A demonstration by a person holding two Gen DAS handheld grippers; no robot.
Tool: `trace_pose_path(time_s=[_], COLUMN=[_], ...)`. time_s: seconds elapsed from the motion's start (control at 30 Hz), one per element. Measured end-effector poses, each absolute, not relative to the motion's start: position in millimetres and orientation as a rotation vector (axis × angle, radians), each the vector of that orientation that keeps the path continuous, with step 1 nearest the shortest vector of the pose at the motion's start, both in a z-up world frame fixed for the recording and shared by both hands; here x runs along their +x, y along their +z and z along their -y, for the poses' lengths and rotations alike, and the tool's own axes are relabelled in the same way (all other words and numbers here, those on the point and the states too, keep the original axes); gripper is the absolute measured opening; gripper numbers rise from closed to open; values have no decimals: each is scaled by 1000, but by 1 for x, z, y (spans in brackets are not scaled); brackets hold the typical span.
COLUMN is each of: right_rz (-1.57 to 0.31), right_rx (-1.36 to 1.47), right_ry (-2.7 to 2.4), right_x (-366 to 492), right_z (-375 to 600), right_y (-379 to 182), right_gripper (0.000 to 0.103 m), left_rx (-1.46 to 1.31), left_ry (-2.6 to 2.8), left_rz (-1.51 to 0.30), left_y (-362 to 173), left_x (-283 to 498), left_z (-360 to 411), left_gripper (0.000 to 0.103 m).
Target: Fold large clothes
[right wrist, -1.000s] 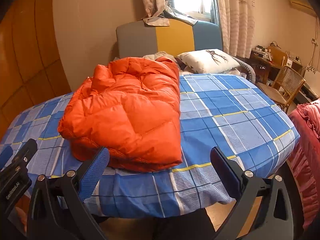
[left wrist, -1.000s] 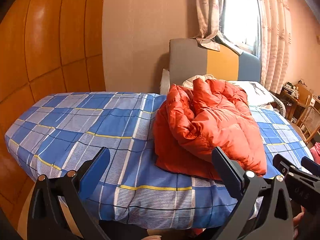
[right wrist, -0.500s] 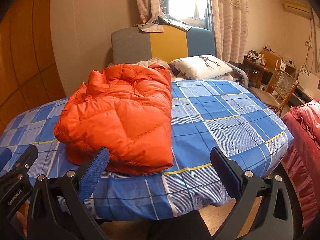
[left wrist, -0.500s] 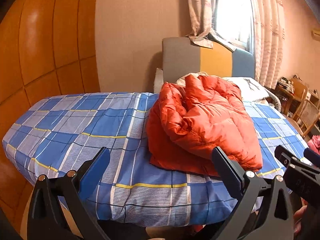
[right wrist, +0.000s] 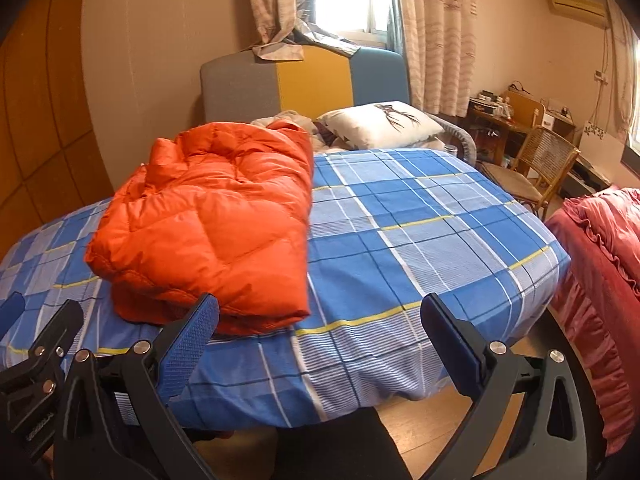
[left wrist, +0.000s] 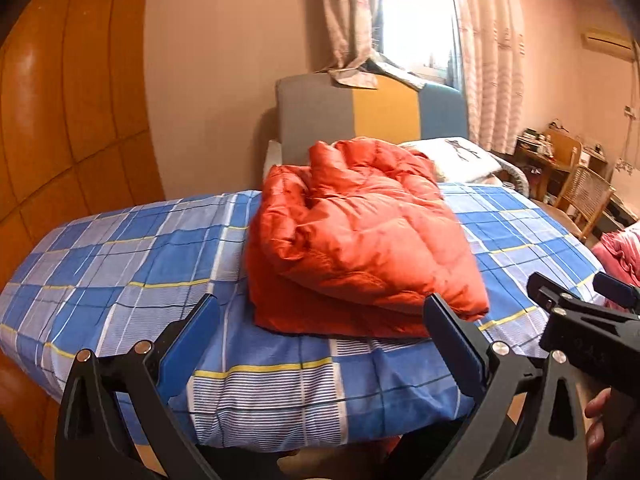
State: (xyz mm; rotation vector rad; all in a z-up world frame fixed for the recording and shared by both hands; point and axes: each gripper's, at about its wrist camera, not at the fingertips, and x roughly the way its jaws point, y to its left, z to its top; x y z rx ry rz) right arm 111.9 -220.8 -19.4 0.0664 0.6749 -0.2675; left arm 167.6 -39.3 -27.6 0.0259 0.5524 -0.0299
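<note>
Bed (left wrist: 132,264) under blue plaid sheet, filling most of both views, near edge toward the grippers. Orange down jacket (left wrist: 360,248) lying on the sheet in a folded, layered bundle, closer to the near edge than to the headboard (right wrist: 304,80), toward the left half in the right wrist view. Judged folded or nearly so; upper layer puffed and uneven, lower layer protruding at the near left corner of the bundle. White pillow (right wrist: 380,124) at the head end, touching or just beside the far end of the jacket; contact not resolvable. Red ruffled bedding (right wrist: 600,264) off the right side of the bed, wicker chair (right wrist: 536,168) and cluttered desk (right wrist: 504,116) beyond. Left gripper (left wrist: 320,344) held short of the near edge, fingers spread wide, nothing between them. Right gripper (right wrist: 316,340) likewise spread and empty, clear of the fabric. Risks, as judgement: slippery quilted shell and trapped air likely to spring the top layer open once left unpressed; a shallow pinch on one layer only likely to drag the fold apart; bundle near the near edge liable to slide off if pulled toward the grippers. Containers: none seen on the bed; contents not applicable.
</note>
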Motion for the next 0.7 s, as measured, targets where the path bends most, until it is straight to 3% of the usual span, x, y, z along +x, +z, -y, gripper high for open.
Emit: trace_pose_path(time_s=[0.43,0.7], right_rz=[-687,-696], right_rx=[72,76], right_ry=[-268,-261], right_x=[111,111], right_z=[225,228], right_y=[-23,-24], right_gripper=[100,100], left_rx=[76,-8], left_ry=[-53,-24], left_rz=[-522,-595], left_y=[-26,-33], left_x=[162,174], left_z=[51,33], left_gripper=[101,101])
